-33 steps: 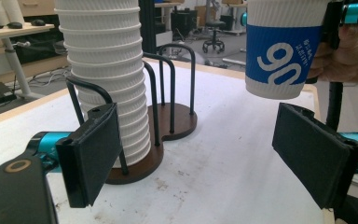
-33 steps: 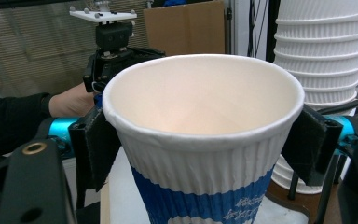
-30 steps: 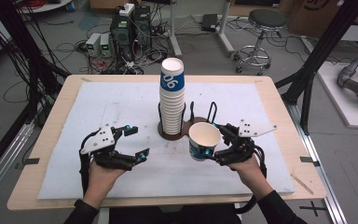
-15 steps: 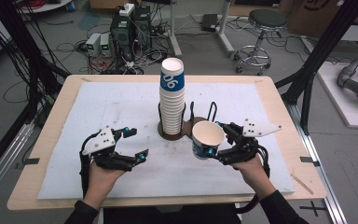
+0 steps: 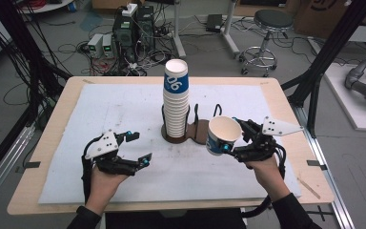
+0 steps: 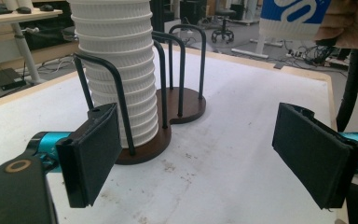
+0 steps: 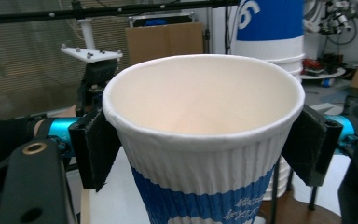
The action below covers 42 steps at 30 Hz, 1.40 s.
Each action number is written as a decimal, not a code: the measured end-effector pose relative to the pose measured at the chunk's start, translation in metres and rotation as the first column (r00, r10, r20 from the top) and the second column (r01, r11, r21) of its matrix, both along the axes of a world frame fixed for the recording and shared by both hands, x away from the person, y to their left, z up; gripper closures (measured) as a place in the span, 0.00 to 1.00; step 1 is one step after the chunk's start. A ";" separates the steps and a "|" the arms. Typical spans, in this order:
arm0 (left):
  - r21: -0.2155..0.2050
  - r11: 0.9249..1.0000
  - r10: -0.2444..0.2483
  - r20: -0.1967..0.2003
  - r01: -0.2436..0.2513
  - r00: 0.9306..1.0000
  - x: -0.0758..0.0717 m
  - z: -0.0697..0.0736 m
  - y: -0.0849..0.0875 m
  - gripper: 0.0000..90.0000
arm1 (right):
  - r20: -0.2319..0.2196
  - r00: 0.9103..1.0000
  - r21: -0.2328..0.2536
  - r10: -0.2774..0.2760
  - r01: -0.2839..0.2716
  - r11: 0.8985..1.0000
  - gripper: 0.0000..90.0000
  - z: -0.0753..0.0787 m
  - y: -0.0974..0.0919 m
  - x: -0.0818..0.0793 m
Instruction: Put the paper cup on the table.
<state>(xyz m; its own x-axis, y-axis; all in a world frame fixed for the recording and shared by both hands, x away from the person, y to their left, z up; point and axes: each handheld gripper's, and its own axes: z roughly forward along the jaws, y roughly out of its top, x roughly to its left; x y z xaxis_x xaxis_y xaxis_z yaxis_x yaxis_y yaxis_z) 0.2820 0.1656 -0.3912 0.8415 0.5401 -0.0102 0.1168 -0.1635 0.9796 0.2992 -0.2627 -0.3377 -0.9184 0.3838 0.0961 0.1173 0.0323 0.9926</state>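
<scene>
Right gripper (image 5: 228, 142) clamps a white-and-blue paper cup (image 5: 220, 134) by its sides, held above the table (image 5: 286, 102) just right of the cup stack (image 5: 176, 106) in its wire rack (image 5: 198, 130). Left gripper (image 5: 136, 149), jaws apart w/ nothing between, rests left of rack.

In the right gripper view we see the paper cup (image 7: 204, 154) cut off at the bottom edge, hiding most of the cup stack (image 7: 270, 35) behind it at upper right.
</scene>
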 end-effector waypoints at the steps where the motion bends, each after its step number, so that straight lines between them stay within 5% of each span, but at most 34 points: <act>1: 0.003 1.000 0.001 0.000 -0.001 1.000 0.000 0.000 0.000 0.17 | -0.003 1.000 0.002 -0.004 0.004 1.000 0.24 0.001 -0.002 0.000; 21: 0.005 1.000 0.011 -0.009 -0.011 1.000 0.001 -0.003 0.001 0.17 | 0.010 0.991 -0.001 -0.134 0.134 0.991 0.24 0.006 -0.036 0.012; 42: 0.023 1.000 0.011 -0.011 -0.011 1.000 0.001 -0.005 0.001 0.17 | 0.038 0.944 -0.075 -0.327 0.329 0.941 0.24 -0.001 -0.078 0.044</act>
